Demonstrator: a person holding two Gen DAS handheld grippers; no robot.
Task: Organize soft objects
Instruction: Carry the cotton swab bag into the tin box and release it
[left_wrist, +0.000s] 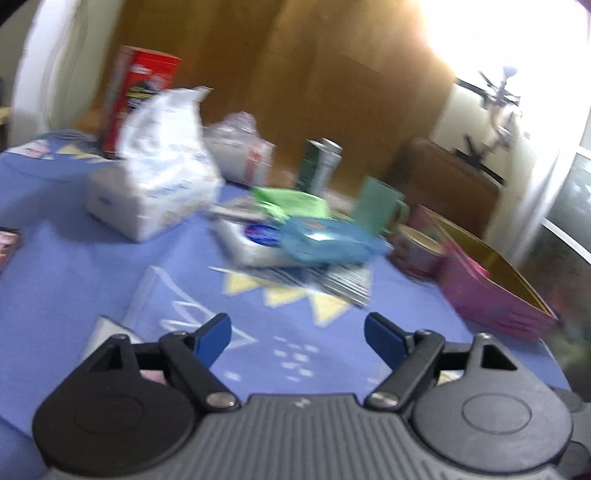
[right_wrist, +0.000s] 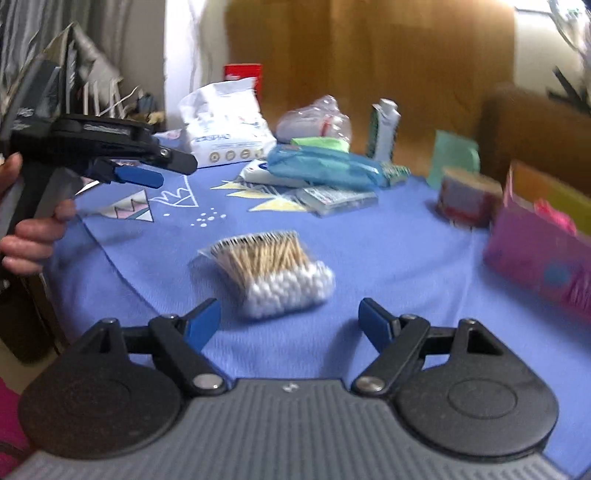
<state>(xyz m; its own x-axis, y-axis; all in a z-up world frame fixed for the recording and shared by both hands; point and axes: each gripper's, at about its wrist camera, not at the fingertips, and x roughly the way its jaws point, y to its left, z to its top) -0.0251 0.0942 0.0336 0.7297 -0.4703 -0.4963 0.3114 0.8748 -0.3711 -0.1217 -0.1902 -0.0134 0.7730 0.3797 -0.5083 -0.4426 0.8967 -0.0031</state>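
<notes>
Both views motion-blurred. Left gripper (left_wrist: 297, 338): jaws spread, nothing between them, only bare blue tablecloth (left_wrist: 110, 266) under the tips. In the right wrist view it shows from the side at far left, held by a hand (right_wrist: 26, 240), blue fingers raised above the cloth.

Right gripper (right_wrist: 290, 325): jaws spread wide, empty. Pack of cotton swabs (right_wrist: 269, 275) lies flat on the cloth just ahead of the tips, between their lines but not touched; cotton heads face the camera, wooden sticks point away.

Other soft items sit further back. White bag of cotton pads (left_wrist: 155, 166), top open and crumpled, stands at the left rear. Clear plastic bag with white contents (left_wrist: 240, 147) is just beside it to the right. Blue plastic pouch (left_wrist: 325, 240) lies on top of a white wipes pack (left_wrist: 251, 243), touching it; a green packet (left_wrist: 291, 199) lies behind them. A flat striped packet (left_wrist: 332, 280) sticks out from under the pile.

Red box (left_wrist: 140, 96) stands behind the cotton pads bag. Green and silver tube box (left_wrist: 319, 162) stands upright at the centre rear. Green mug (left_wrist: 380, 206) is near a small round tin (left_wrist: 417, 251). Pink open box (left_wrist: 491, 288) sits at the right edge of the cloth, well apart from the swabs.
</notes>
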